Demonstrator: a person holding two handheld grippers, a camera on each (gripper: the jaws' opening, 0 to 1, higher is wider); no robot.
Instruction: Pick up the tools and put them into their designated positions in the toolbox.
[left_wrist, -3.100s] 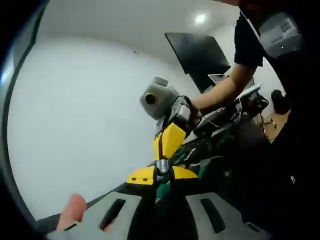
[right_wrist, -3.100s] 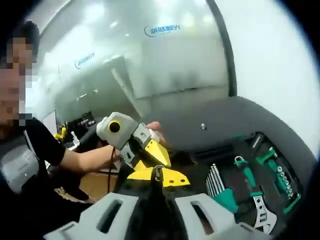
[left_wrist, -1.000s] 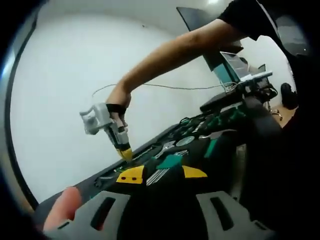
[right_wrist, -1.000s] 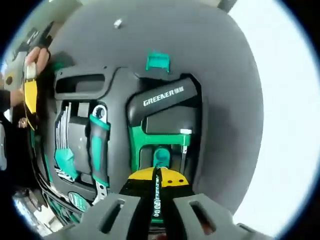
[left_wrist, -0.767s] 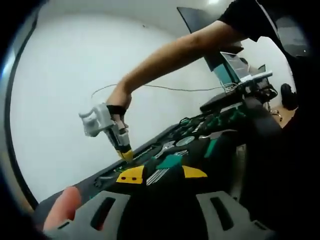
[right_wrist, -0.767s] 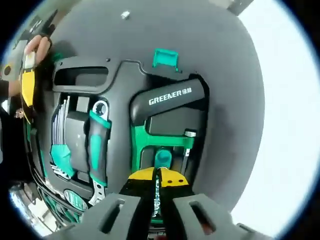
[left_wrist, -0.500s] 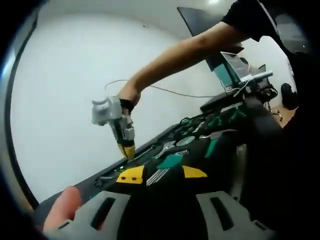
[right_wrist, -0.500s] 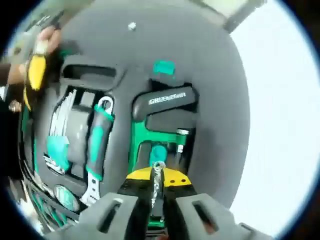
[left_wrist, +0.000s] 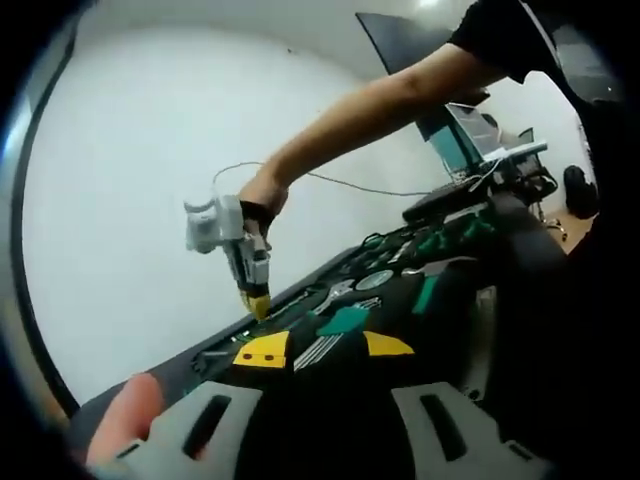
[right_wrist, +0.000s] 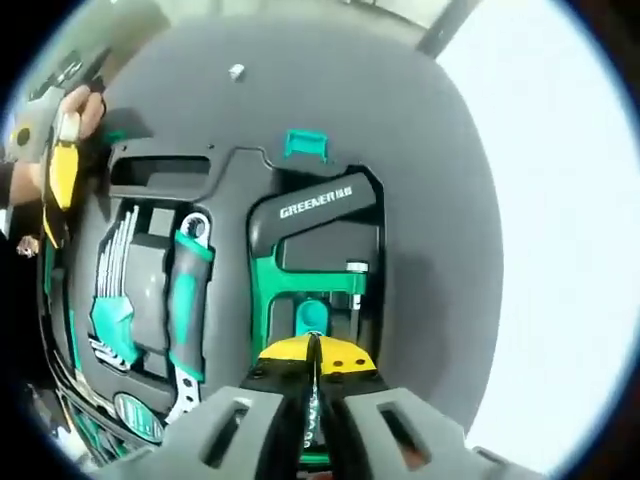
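The right gripper (right_wrist: 312, 352) points down at the toolbox (right_wrist: 225, 290), its yellow jaws pressed together. A bare arm (left_wrist: 370, 110) reaches out over the toolbox. The left gripper (left_wrist: 315, 345) sits low beside the toolbox, jaws apart.

A black toolbox (right_wrist: 235, 175) holds green-and-black tools: a green-handled wrench (right_wrist: 187, 300), a hex key set (right_wrist: 112, 290) in a teal holder. The grippers' jaw tips are yellow.
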